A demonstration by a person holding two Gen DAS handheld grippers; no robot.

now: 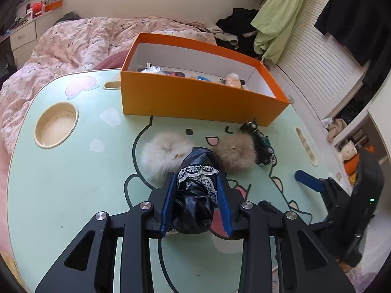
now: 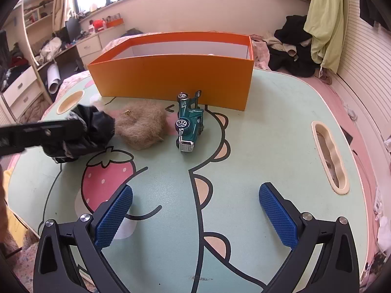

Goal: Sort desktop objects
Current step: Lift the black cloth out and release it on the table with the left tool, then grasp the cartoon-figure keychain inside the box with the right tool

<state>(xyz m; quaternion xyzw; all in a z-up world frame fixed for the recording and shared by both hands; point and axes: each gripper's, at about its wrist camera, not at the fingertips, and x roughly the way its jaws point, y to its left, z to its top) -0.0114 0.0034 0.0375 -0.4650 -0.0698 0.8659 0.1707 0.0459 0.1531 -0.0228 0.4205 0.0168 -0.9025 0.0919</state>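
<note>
No readable text appeared in either view. The green toy truck (image 2: pixel 189 122), which lay on its side at about 12 o'clock on the counter (image 2: pixel 256 146) in the right wrist view, carried small white lettering on its body and a tiny label on its upper end, both too small to read. The orange box (image 2: pixel 171 78) showed plain sides.
</note>
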